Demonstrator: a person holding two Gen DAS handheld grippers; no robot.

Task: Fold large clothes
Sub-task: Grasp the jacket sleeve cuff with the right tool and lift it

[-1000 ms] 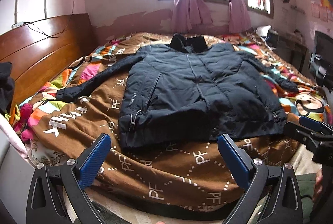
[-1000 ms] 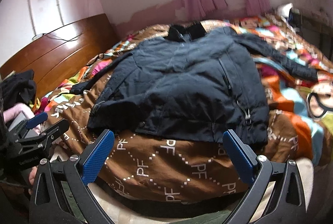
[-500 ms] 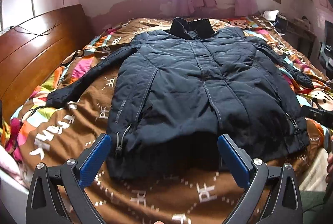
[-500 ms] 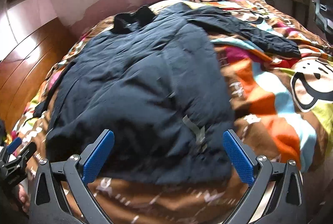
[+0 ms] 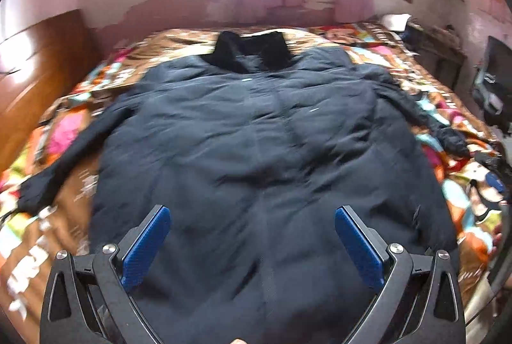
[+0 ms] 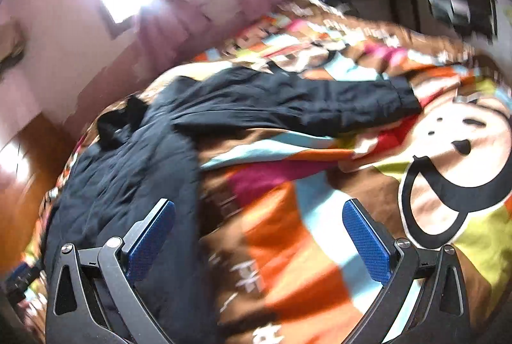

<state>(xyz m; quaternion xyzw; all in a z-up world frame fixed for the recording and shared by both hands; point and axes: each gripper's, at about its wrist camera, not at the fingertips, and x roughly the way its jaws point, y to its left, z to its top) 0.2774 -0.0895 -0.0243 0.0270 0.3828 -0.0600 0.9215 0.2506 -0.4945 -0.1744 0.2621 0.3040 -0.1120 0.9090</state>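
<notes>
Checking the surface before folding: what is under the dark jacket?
The jacket lies spread on a colourful patterned bedspread, brown with cartoon prints, showing all round it. Whatever is directly beneath the jacket is covered.

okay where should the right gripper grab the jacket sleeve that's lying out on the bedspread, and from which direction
Probably at the cuff end of the sleeve: it lies flat and stretched away from the jacket body on the bedspread, with the cuff edge free. Bring the open right gripper in from beyond the cuff, pinching across the sleeve's width.
</notes>
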